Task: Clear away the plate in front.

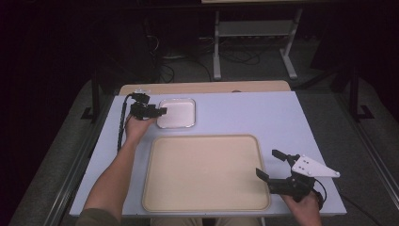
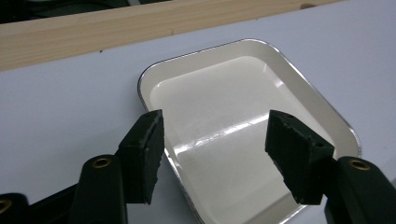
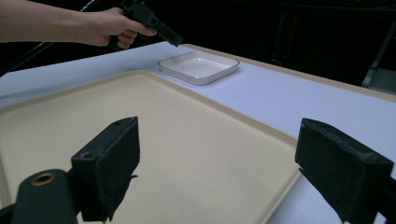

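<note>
Across pale tabletop [image 1: 244, 113], big beige tray [image 1: 207, 174] lies empty, just left of right gripper [image 1: 275, 167], jaws spread wide, holding nothing. Small white dish [image 2: 233, 135] sits straight ahead of left gripper [image 2: 215, 140], jaws parted above its near corner, nothing held. Left hand [image 1: 136, 126] far nearer; likely dish pickup.

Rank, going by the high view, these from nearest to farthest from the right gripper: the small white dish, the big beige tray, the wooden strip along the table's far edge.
1. Beige tray: just left of the right gripper, its near right corner by the open fingers.
2. White dish: beyond the tray, far left, by the left gripper.
3. Wooden strip: along the far edge, behind the dish.
</note>
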`<state>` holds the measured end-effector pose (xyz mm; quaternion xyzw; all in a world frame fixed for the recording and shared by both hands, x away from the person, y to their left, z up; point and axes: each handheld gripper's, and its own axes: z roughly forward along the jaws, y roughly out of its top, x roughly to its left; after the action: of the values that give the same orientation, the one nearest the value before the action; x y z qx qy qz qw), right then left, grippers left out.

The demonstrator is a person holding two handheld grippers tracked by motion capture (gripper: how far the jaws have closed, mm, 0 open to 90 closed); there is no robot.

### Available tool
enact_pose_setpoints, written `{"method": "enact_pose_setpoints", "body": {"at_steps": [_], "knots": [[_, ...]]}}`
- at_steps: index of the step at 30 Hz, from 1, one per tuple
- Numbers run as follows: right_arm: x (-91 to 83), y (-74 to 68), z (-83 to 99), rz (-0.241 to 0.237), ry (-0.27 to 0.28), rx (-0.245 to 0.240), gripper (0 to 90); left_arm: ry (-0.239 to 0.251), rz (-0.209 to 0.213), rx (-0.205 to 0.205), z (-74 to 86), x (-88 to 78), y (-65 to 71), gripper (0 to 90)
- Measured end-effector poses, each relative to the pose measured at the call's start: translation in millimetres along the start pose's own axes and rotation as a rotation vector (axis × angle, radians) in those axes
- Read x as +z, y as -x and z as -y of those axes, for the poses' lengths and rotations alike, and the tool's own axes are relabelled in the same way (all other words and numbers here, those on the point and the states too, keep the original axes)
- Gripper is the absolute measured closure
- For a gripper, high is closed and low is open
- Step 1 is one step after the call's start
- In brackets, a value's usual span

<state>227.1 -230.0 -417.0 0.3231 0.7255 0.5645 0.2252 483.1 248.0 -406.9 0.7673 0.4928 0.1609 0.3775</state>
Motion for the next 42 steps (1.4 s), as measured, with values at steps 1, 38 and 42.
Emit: {"method": "enact_pose_setpoints", "body": {"at_steps": [1,38,42], "knots": [[-0.7,-0.1,0.0,0.002,0.002,0.003,13.1,-0.010,-0.015,-0.008,-1.8,2.6,-0.6,38.4],[-0.2,-0.2,-1.2,0.003,0.003,0.004,13.2,-0.204,-0.096,-0.166,4.3,33.1,-10.7,73.1],[-0.7,-0.1,-1.3,0.002,0.005,0.006,13.1,-0.204,-0.093,-0.184,4.3,32.4,-12.6,78.5]]}}
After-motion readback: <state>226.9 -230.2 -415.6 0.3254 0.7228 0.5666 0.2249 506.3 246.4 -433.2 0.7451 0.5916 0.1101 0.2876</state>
